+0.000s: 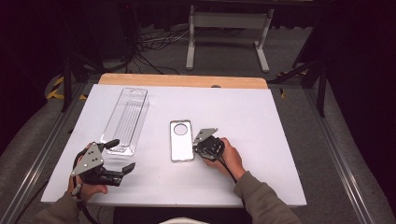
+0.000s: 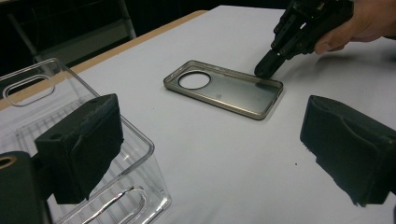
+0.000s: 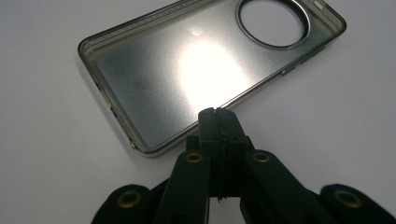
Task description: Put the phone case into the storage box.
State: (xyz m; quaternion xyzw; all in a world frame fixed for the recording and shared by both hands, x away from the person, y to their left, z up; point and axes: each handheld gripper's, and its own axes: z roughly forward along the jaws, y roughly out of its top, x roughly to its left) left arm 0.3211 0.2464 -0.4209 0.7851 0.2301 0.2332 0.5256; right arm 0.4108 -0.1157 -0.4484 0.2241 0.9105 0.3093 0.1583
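Note:
A translucent grey phone case (image 1: 181, 140) with a round camera hole lies open side up on the white table. My right gripper (image 1: 196, 150) is at the case's right long edge. In the right gripper view its jaws (image 3: 217, 115) are pressed together with nothing between them, tips over the rim of the case (image 3: 187, 70). Whether they touch the rim I cannot tell. My left gripper (image 1: 122, 155) rests at the near left, open with nothing between its pads (image 2: 79, 144). From the left gripper view the case (image 2: 224, 88) lies ahead, with the right gripper (image 2: 266, 70) at its far edge.
A long clear plastic package tray (image 1: 126, 119) lies at the left of the white table top (image 1: 261, 116), its near end beside my left gripper; its rim (image 2: 140, 140) runs behind the left jaw. A wooden strip (image 1: 182, 80) edges the far side.

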